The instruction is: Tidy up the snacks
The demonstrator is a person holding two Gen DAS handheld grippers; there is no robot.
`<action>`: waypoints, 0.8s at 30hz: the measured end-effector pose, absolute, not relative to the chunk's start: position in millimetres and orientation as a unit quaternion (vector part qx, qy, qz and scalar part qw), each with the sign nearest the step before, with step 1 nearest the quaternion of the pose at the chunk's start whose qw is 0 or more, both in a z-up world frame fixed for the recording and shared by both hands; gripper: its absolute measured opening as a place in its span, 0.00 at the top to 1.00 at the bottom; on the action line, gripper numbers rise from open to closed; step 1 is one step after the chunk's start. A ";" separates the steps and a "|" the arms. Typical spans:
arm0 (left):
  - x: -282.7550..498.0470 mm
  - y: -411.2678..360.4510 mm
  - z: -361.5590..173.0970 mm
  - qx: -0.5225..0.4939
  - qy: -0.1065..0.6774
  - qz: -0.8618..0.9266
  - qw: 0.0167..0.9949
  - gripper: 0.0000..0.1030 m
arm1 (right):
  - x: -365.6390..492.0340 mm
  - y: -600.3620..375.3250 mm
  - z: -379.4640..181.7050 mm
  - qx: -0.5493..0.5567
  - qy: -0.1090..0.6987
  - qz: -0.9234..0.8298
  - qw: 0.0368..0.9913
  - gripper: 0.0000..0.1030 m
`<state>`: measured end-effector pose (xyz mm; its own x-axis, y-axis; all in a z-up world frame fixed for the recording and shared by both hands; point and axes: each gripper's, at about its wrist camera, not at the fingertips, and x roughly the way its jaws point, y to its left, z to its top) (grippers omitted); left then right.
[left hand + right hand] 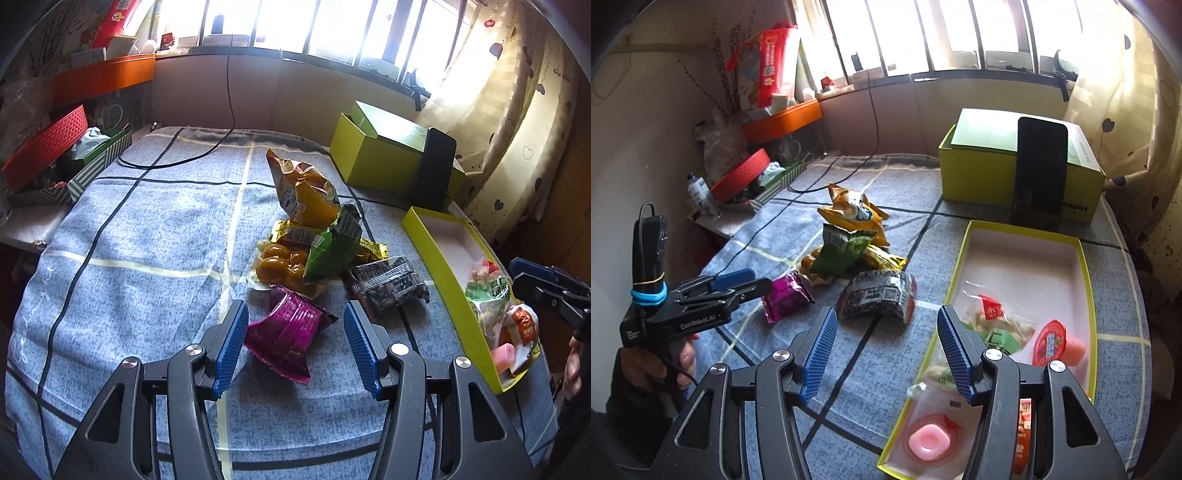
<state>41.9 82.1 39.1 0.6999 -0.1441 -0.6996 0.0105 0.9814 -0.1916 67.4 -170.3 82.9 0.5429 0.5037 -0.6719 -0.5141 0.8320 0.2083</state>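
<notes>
Snacks: a loose pile of packets lies on the table (147, 229), on its blue-grey checked cloth, just left of the tray.
Purple packet (286, 334): nearest of the pile, lying flat on the cloth between the left gripper's blue fingers (232, 347), which are not closed on it; from the right wrist view it sits just past that gripper's tips (785, 300).
Pile behind: an orange-yellow bag (308, 190) leans upright at the back; a green bag (328, 247) rests over a clear packet of yellow round pieces (280, 264); a dark clear-wrapped packet (389, 286) lies at the side nearest the tray.
Tray (1086, 280): a shallow yellow-green box lid with a white inside, on the right of the table; it holds a clear bag with green and red print (995, 321), a red-lidded cup (1052, 341) and a pink jelly cup (929, 439).
Left gripper (295, 350): fingers wide apart, empty, low over the cloth.
Right gripper (884, 354): fingers wide apart, empty, above the tray's near left edge.
Behind the tray: a closed yellow-green box (982, 181) with a dark phone (1039, 173) leaning upright against it.
Table's far left edge: red and striped boxes; a black cable runs across the cloth.
</notes>
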 end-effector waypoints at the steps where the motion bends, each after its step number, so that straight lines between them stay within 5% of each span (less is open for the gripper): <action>1: 44.4 81.9 37.7 -0.083 0.386 -0.044 0.918 0.47 | 70.2 -164.6 84.9 -0.011 0.379 0.293 0.878 0.46; 24: 70.2 78.6 2.5 -0.026 0.408 -0.084 0.909 0.47 | 138.8 -68.0 88.4 -0.093 0.386 0.323 0.859 0.37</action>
<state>70.2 78.6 2.5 0.6523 -0.1745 -0.7376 0.1320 0.9844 -0.1161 138.8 -68.0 88.4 0.4929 0.4831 -0.7237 -0.6271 0.7738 0.0894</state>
